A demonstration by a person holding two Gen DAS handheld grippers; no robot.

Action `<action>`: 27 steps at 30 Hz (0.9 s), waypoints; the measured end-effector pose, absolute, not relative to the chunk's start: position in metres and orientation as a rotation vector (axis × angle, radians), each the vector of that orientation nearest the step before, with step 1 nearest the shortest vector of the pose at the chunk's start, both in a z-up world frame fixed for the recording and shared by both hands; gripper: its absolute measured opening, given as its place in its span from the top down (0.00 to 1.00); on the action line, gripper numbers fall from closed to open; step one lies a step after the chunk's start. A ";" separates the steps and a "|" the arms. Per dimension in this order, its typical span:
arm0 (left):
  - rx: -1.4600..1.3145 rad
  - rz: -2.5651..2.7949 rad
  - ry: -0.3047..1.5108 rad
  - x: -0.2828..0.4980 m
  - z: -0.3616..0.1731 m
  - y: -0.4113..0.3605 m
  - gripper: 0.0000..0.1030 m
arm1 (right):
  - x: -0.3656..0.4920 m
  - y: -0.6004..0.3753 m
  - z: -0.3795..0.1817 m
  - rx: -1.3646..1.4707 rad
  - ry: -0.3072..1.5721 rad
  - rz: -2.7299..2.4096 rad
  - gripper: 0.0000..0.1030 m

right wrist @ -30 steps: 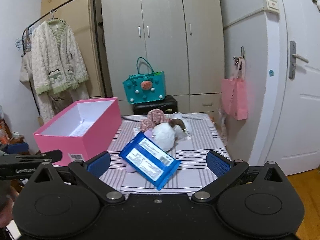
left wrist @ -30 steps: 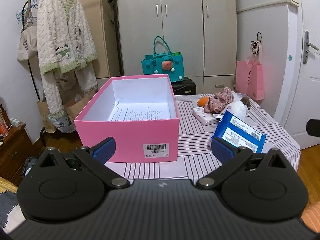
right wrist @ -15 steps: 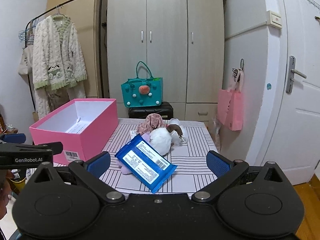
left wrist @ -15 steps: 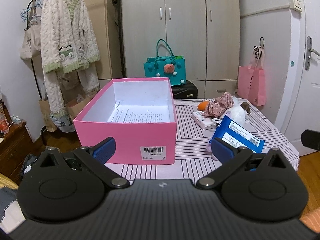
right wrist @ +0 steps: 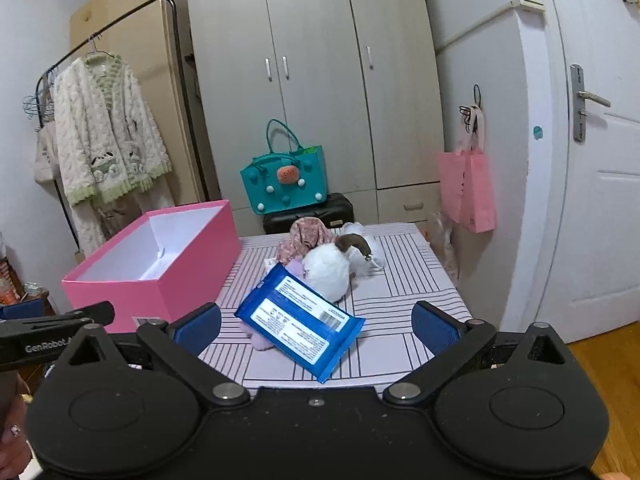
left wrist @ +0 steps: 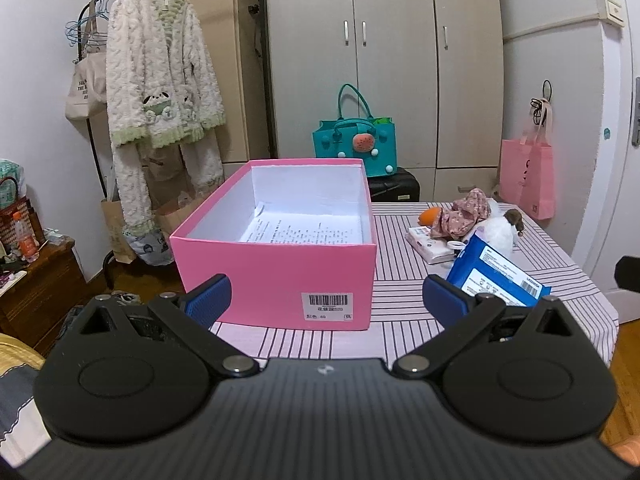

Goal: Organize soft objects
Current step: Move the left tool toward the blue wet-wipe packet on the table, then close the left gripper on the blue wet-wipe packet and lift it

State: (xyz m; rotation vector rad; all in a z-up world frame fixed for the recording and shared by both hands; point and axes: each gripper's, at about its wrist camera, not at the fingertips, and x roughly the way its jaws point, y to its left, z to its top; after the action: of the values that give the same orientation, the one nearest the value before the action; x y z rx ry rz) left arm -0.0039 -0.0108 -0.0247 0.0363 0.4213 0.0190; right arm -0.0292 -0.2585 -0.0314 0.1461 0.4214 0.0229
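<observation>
Pink box (left wrist: 276, 268) sits open on the left of the striped table (left wrist: 400, 280), just a printed sheet inside. To its right is the soft pile: a flowery pink cloth (right wrist: 306, 238), a fluffy white plush (right wrist: 326, 272), and a shiny blue pack (right wrist: 298, 322) tilted against it. Left gripper (left wrist: 326, 300) and right gripper (right wrist: 316, 326) both hang spread wide, holding nothing.
</observation>
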 end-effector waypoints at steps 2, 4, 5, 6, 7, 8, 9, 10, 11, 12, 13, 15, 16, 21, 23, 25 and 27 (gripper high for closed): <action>0.041 0.010 0.426 -0.004 -0.025 -0.011 0.00 | -0.029 -0.256 -0.027 0.117 0.412 0.037 0.01; 0.055 -0.007 0.432 -0.004 -0.025 -0.011 0.00 | -0.029 -0.252 -0.022 0.060 0.392 0.033 0.01; 0.064 -0.013 0.435 -0.004 -0.025 -0.011 0.00 | -0.030 -0.251 -0.020 0.014 0.385 0.024 0.01; 0.070 -0.018 0.437 -0.003 -0.024 -0.011 0.00 | -0.030 -0.251 -0.019 -0.017 0.380 0.016 0.01; 0.069 -0.025 0.438 -0.001 -0.023 -0.011 0.00 | -0.029 -0.252 -0.018 -0.032 0.375 0.010 0.01; 0.065 -0.039 0.436 0.000 -0.022 -0.010 0.00 | -0.029 -0.255 -0.018 -0.039 0.367 0.005 0.01; 0.055 -0.061 0.433 0.002 -0.021 -0.009 0.00 | -0.029 -0.259 -0.019 -0.039 0.358 0.009 0.00; 0.043 -0.088 0.431 0.005 -0.021 -0.009 0.00 | -0.029 -0.262 -0.020 -0.034 0.354 0.018 0.00; 0.032 -0.114 0.431 0.008 -0.020 -0.009 0.00 | -0.027 -0.266 -0.022 -0.024 0.358 0.034 0.00; 0.025 -0.138 0.433 0.012 -0.019 -0.010 0.00 | -0.025 -0.270 -0.024 -0.012 0.363 0.045 0.00; 0.027 -0.159 0.435 0.015 -0.018 -0.013 0.00 | -0.022 -0.275 -0.027 0.009 0.373 0.056 0.00; 0.055 -0.185 0.429 0.022 -0.018 -0.020 0.00 | -0.017 -0.285 -0.034 0.083 0.381 0.052 0.00; 0.074 -0.194 0.422 0.025 -0.018 -0.025 0.00 | -0.014 -0.291 -0.038 0.121 0.388 0.049 0.00; 0.129 -0.269 0.445 0.048 -0.022 -0.047 0.02 | 0.003 -0.310 -0.065 0.210 0.444 0.046 0.00; 0.147 -0.305 0.461 0.059 -0.025 -0.056 0.03 | 0.013 -0.315 -0.077 0.234 0.486 0.063 0.03; 0.175 -0.351 0.484 0.069 -0.029 -0.065 0.03 | 0.023 -0.317 -0.090 0.265 0.530 0.088 0.05; 0.202 -0.396 0.499 0.076 -0.035 -0.075 0.06 | 0.032 -0.316 -0.103 0.283 0.564 0.114 0.08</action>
State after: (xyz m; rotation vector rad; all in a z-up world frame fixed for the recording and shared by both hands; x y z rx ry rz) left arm 0.0755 -0.0747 -0.0354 0.2024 0.4993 -0.3956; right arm 0.0324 -0.3164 -0.1028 0.2832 0.5645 0.1137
